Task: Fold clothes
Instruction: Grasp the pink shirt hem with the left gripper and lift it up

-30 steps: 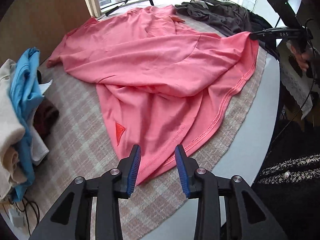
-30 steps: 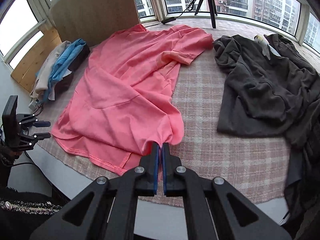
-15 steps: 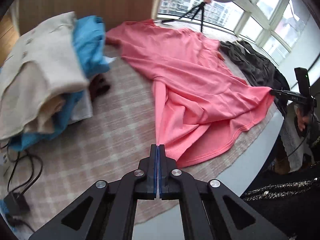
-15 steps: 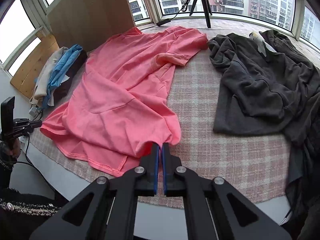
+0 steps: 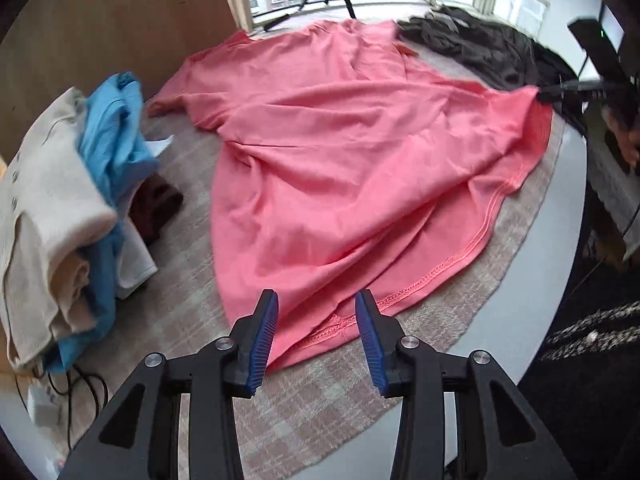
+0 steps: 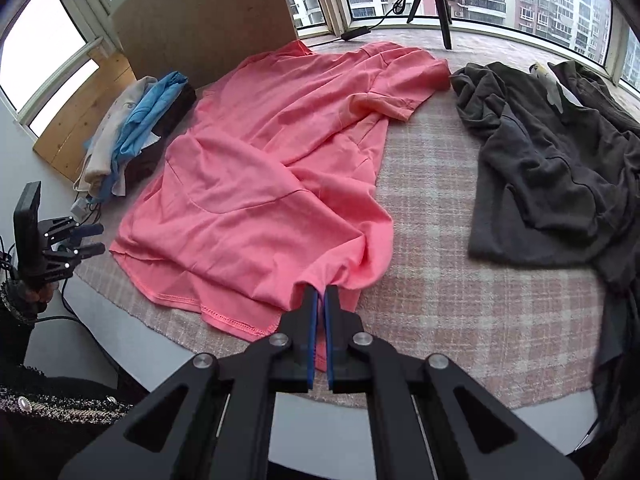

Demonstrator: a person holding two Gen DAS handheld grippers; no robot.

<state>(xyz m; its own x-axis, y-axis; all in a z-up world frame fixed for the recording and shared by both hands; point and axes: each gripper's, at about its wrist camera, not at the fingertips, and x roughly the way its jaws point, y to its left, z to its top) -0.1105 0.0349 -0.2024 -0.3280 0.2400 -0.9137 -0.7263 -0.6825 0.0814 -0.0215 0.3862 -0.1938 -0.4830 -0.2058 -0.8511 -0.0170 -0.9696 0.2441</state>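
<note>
A coral-pink T-shirt (image 5: 352, 152) lies spread and wrinkled on a plaid cloth; it also shows in the right wrist view (image 6: 272, 168). My left gripper (image 5: 316, 308) is open, its jaws either side of the shirt's near hem corner, holding nothing. My right gripper (image 6: 320, 296) is shut on the shirt's hem at the opposite bottom corner. The left gripper also shows at the far left of the right wrist view (image 6: 86, 240). The right gripper shows at the far right of the left wrist view (image 5: 548, 94).
A pile of cream and blue clothes (image 5: 72, 200) sits left of the shirt. Dark grey garments (image 6: 560, 160) lie to the right. A tripod (image 6: 432, 0) stands by the window. The plaid cloth (image 6: 460, 280) covers a round white table (image 5: 532, 280). Cables (image 5: 80, 392) hang at left.
My left gripper was shut half a second ago and is now open at the shirt's near hem corner. My right gripper stays shut on the hem.
</note>
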